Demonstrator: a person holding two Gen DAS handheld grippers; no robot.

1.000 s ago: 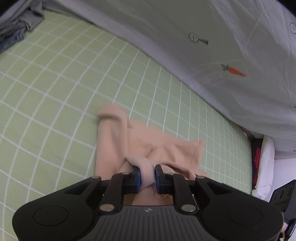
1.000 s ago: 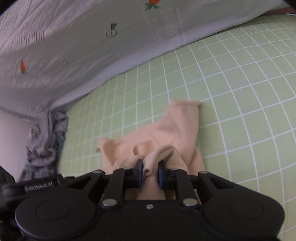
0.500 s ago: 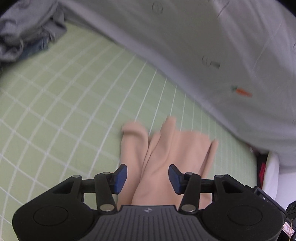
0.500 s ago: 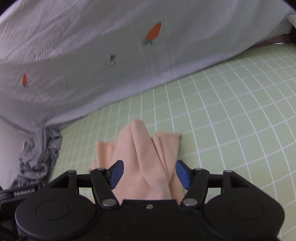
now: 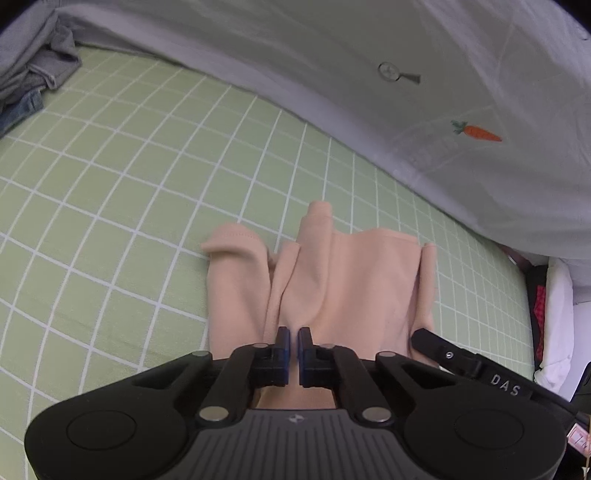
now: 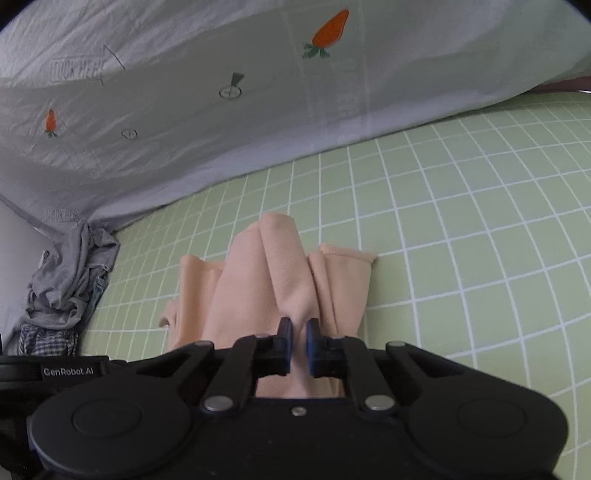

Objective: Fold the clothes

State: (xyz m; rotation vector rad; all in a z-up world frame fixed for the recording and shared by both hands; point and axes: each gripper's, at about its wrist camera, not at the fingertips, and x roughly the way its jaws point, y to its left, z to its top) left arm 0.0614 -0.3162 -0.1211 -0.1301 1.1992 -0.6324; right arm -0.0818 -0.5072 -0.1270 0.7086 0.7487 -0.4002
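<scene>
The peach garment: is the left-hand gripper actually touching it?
Touching. In the left wrist view the left gripper has its fingers nearly closed with a ridge of the peach garment pinched between them.

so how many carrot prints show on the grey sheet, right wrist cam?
2. A large carrot near the top centre of the grey sheet, and a small carrot at far left. Folds may hide more.

Soft, even indoor light with strong fisheye warp

No glare or hard shadows; grid lines bow toward the edges, corners go black from ten to two o'clock, and fabric detail looks slightly soft in both views.
</scene>
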